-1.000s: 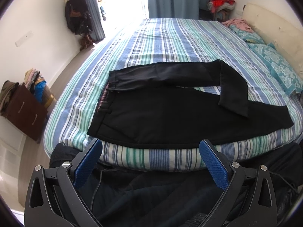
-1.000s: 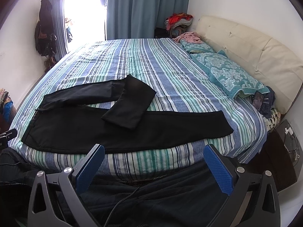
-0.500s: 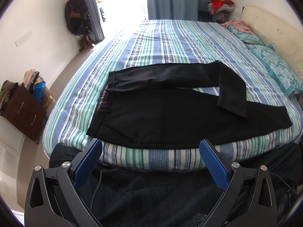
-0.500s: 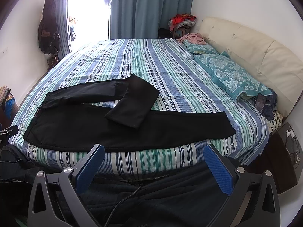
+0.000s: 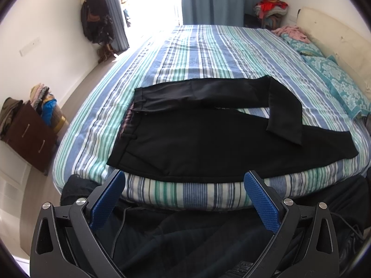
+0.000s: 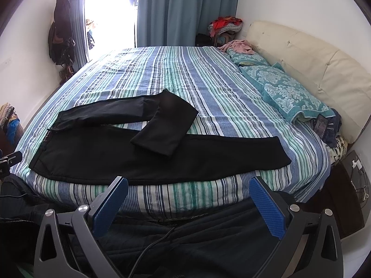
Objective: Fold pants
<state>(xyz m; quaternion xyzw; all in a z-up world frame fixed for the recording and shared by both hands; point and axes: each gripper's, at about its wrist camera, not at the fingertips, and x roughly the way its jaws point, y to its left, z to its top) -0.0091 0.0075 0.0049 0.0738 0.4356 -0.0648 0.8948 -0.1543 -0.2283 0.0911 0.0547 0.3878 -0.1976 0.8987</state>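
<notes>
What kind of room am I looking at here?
A lived-in bedroom, most likely: a large bed with striped bedding, patterned pillows against a padded headboard, and blue curtains by a bright doorway.

Black pants (image 6: 148,157) lie on the striped bed (image 6: 208,88); right tool (image 6: 189,202) gapes, empty.

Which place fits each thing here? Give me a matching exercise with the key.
Things:
1. black pants
2. teal pillow
3. pink garment
4. red clothes pile

Places:
A. far corner beside the curtain
B. near edge of the striped bed
C. by the cream headboard, mid-bed
D. far end of the pillow row

Pairs: 1-B, 2-C, 3-D, 4-A
</notes>
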